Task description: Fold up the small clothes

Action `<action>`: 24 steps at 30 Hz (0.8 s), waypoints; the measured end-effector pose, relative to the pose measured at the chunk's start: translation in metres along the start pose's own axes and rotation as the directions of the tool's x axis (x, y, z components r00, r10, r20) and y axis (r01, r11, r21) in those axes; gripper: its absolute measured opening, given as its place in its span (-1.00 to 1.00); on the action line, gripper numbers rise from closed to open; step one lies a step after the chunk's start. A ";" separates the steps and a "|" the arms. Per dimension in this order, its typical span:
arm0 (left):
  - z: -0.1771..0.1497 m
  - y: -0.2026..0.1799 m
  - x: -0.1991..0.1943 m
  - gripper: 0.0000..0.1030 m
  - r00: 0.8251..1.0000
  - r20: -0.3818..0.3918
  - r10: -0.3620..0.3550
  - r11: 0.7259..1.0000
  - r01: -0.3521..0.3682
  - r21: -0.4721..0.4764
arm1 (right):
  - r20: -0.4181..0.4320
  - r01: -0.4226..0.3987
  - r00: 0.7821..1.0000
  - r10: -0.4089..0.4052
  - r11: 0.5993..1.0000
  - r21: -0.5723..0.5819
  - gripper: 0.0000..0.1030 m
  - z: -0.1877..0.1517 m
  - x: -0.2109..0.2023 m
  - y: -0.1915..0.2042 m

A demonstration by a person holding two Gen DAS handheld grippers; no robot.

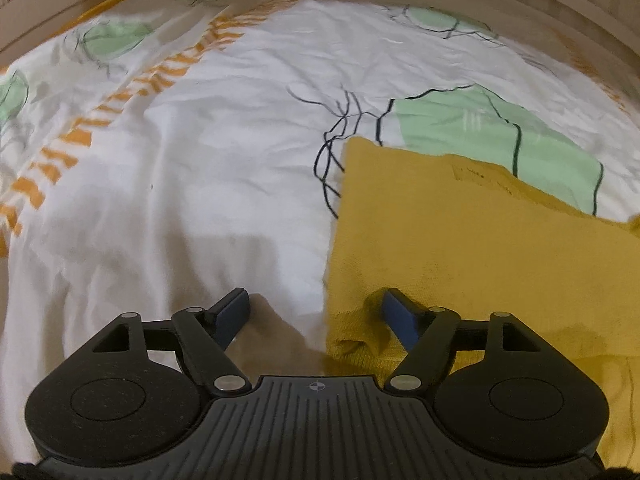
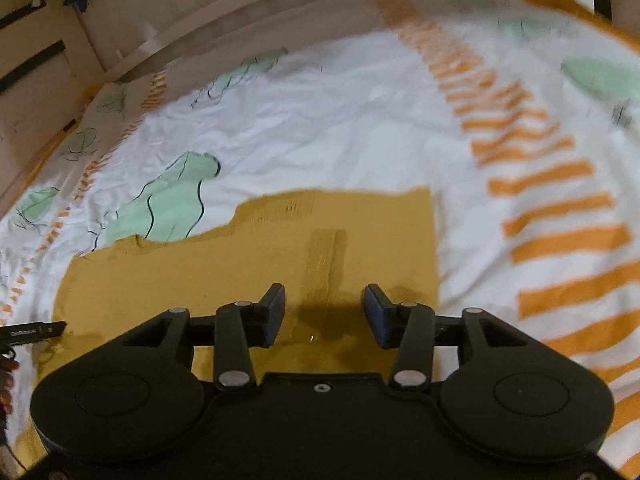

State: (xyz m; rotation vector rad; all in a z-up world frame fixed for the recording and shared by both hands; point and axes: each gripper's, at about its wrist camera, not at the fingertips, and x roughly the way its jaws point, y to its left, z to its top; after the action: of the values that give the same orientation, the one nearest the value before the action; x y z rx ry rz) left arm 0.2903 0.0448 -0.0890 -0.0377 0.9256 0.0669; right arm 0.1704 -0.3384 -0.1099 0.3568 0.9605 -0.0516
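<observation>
Now, mid-fold, my left gripper point(image 1: 314, 314) stands wide astride the mustard garment's point(image 1: 460, 248) left edge, gripping nothing; my right gripper point(image 2: 325, 307), part open and empty, hovers over its flat panel on the patterned bedsheet point(image 1: 224, 128). Next, I judge, comes pinching an edge. Bare sheet lies beyond the garment's far edge.
</observation>
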 end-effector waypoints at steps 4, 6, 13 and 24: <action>-0.001 0.005 -0.001 0.44 1.000 -0.012 -0.021 0.999 0.021 -0.030 | 0.014 -0.025 1.000 0.024 0.999 0.021 0.06 -0.003 0.004 -0.002; 0.001 0.005 -0.002 0.43 0.999 -0.019 -0.034 0.999 0.034 0.013 | 0.022 -0.045 0.999 0.044 0.999 0.012 0.04 -0.003 0.003 0.002; 0.004 -0.003 -0.010 0.38 0.999 0.026 -0.020 0.998 0.019 0.058 | 0.053 -0.028 0.998 0.033 0.996 -0.080 -0.80 -0.003 -0.009 0.022; 0.004 0.005 -0.002 0.40 1.000 0.003 -0.011 0.999 0.011 0.047 | -0.020 0.064 0.998 -0.064 0.998 -0.017 -0.75 -0.005 0.002 0.001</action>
State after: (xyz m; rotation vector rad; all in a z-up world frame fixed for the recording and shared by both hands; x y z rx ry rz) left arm 0.2920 0.0504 -0.0849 0.0005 0.9234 0.0351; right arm 0.1676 -0.3356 -0.1145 0.3116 0.9921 -0.0986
